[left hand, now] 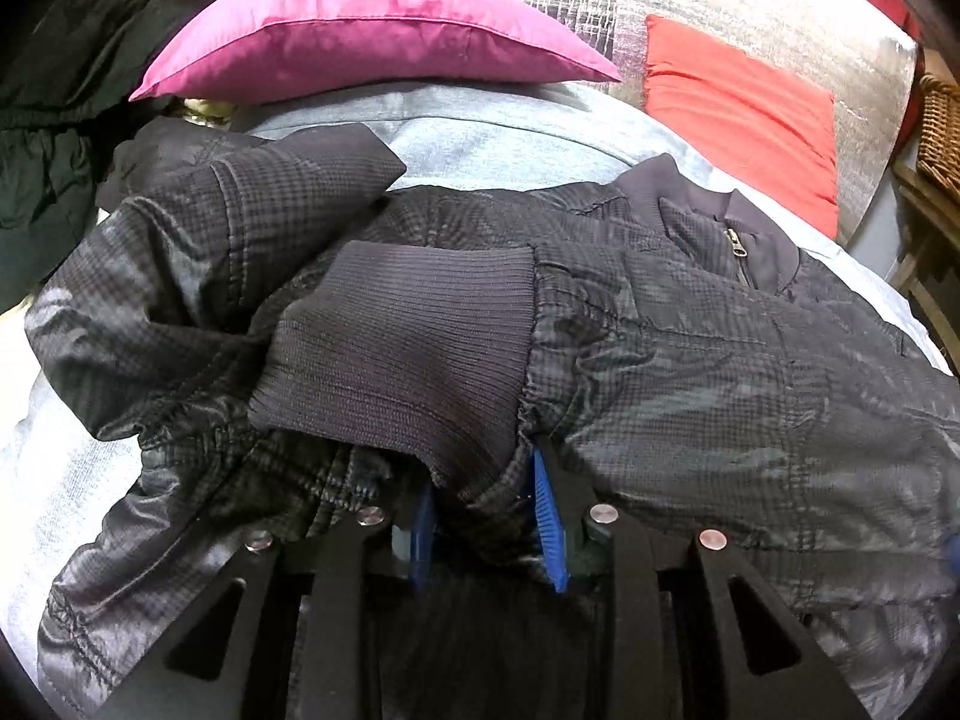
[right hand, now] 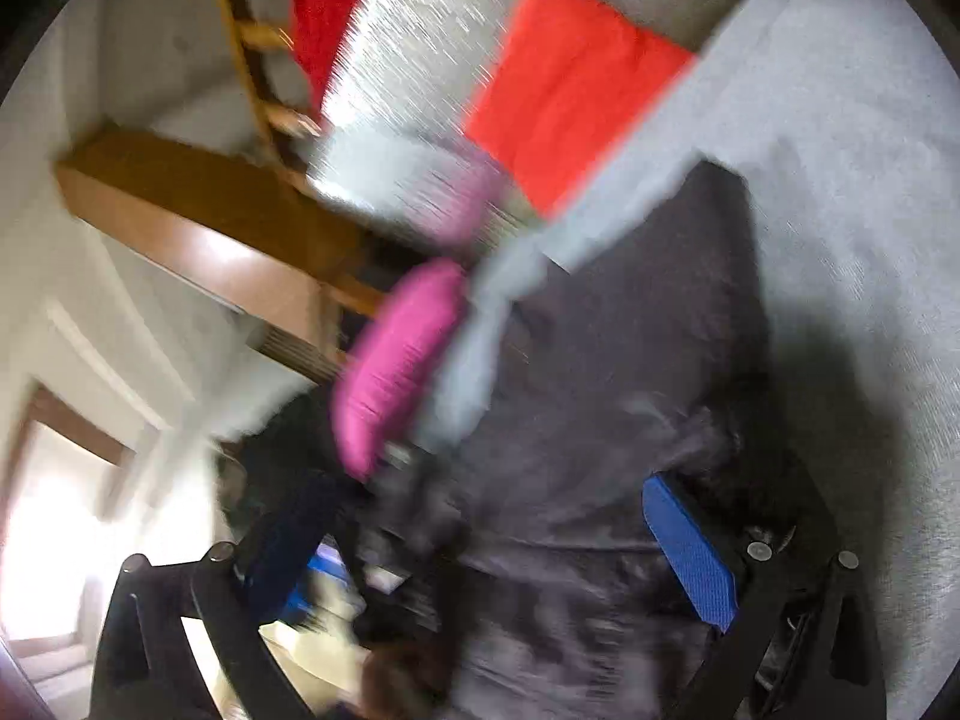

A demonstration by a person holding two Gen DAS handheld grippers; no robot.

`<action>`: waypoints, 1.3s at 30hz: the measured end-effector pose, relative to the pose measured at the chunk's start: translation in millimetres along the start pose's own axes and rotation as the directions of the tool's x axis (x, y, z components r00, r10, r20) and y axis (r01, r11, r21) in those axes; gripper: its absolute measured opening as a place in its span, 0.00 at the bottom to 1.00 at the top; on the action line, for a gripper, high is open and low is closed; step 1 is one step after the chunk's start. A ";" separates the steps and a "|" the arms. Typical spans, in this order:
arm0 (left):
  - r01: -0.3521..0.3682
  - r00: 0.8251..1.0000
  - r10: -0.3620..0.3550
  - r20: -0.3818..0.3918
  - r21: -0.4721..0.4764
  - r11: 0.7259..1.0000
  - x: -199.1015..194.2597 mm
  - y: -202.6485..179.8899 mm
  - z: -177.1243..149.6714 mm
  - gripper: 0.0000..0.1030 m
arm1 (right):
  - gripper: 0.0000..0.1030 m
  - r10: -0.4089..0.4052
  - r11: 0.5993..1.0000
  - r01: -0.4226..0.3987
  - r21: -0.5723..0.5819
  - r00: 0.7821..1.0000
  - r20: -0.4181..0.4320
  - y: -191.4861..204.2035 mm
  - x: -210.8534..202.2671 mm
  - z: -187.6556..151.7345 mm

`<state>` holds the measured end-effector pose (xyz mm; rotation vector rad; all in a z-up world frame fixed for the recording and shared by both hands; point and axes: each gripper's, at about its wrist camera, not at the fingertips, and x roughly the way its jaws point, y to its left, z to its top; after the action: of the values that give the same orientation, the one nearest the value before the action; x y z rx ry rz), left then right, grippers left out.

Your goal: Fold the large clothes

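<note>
A dark checked padded jacket [left hand: 690, 360] lies on a grey-blue sheet [left hand: 480, 138], collar and zip at the upper right. My left gripper [left hand: 486, 516] is shut on the sleeve's ribbed cuff [left hand: 396, 360], fabric pinched between the blue pads [left hand: 549, 510]. In the blurred right wrist view the jacket [right hand: 600, 390] lies below my right gripper [right hand: 498, 564], whose blue pads [right hand: 690, 552] stand wide apart with nothing clearly held between them.
A magenta pillow [left hand: 372, 30] and a red cushion [left hand: 744, 114] lie at the back against a silver quilted backing [left hand: 690, 6]. Dark clothing [left hand: 54, 120] is piled at the left. A wicker basket [left hand: 942, 126] stands right. Wooden furniture [right hand: 198, 216] shows in the right wrist view.
</note>
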<state>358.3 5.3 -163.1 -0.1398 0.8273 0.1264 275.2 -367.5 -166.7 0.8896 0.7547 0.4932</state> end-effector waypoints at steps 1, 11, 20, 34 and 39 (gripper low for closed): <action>-0.002 1.000 0.002 0.001 0.002 1.000 -0.4 -0.3 -0.5 0.33 | 0.81 -0.050 0.999 0.050 -0.011 0.998 0.024 -4.0 -1.1 -0.7; 0.004 1.000 -0.004 0.012 0.003 1.000 -0.5 -0.9 -1.5 0.33 | 0.98 -0.102 0.994 0.106 -0.009 0.973 0.207 21.9 -59.1 34.2; 0.033 0.999 -0.033 0.017 -0.019 0.999 -1.7 5.5 -1.7 0.33 | 0.18 -0.295 0.955 0.295 -0.017 0.954 -0.057 -14.7 23.8 111.8; 0.054 0.998 -0.053 0.020 -0.011 0.999 -1.2 2.4 -1.0 0.43 | 0.59 -0.459 0.833 0.493 -0.252 0.869 0.183 64.4 -13.1 77.8; 0.056 0.998 -0.056 0.019 -0.011 0.998 -1.3 2.2 -0.4 0.44 | 0.74 -0.415 0.856 0.404 -0.324 0.909 0.035 63.7 25.9 22.1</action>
<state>356.7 7.3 -162.5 -0.1725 0.8036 0.0796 303.7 -326.5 -114.5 0.3923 0.8411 0.2412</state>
